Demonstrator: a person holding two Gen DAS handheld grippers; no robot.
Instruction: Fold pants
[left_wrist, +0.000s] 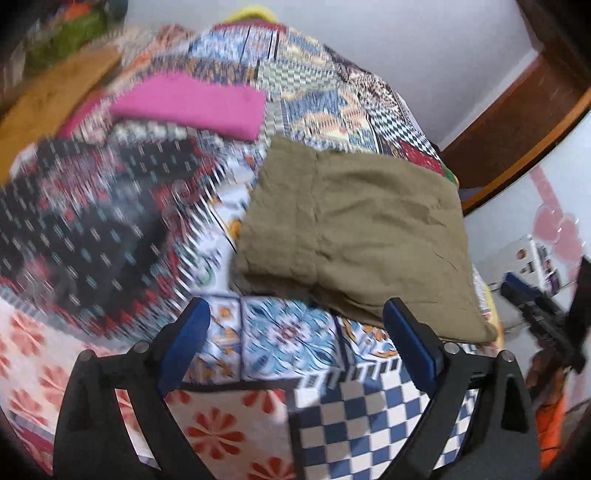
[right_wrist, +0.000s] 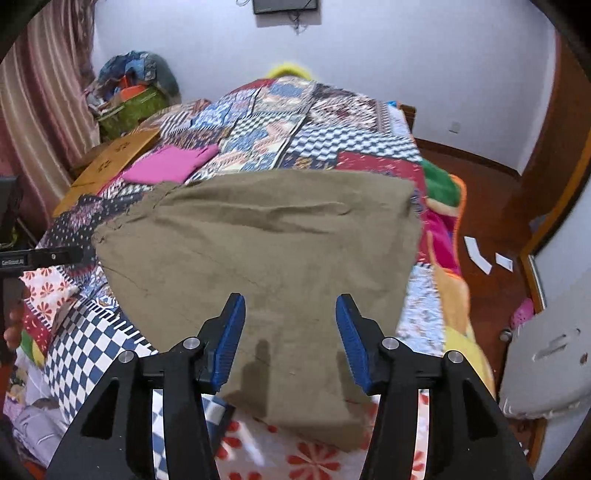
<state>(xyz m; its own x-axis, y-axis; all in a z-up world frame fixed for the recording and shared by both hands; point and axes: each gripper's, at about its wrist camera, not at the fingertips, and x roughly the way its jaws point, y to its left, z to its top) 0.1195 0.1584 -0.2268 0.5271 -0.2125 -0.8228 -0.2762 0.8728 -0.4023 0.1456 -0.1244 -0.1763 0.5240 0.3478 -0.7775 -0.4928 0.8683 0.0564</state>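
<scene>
One pair of olive-khaki cotton pants (right_wrist: 258, 258), folded into a compact rectangular stack, lies flat on the patchwork-quilt bed (right_wrist: 332, 140). In the right wrist view the stack's long axis runs approx 9 to 3 o'clock, w/ a narrower end trailing toward 6 o'clock, under the gripper. In the left wrist view the same pants (left_wrist: 354, 229) sit at about 2 o'clock from centre, long axis tilted roughly 10 to 4 o'clock; a seam line runs down the left third.

Right gripper (right_wrist: 290, 332): jaws apart, blue pads hovering over the near edge of the pants, nothing between them; can't tell if they touch the fabric. Left gripper (left_wrist: 295, 332): jaws wide apart, holding nothing, over bare quilt w/ the right pad just beside the pants' near corner.

Count: 1 pants, 2 grippers, 1 folded magenta-pink knit garment (right_wrist: 170, 164) at 11 o'clock, well apart from the pants. 1 flat brown cardboard sheet (right_wrist: 110, 158) at the bed's left edge. 2 white paper scraps (right_wrist: 478, 254) on the wooden floor at 3 o'clock. Left view is blurred on its left half.
</scene>
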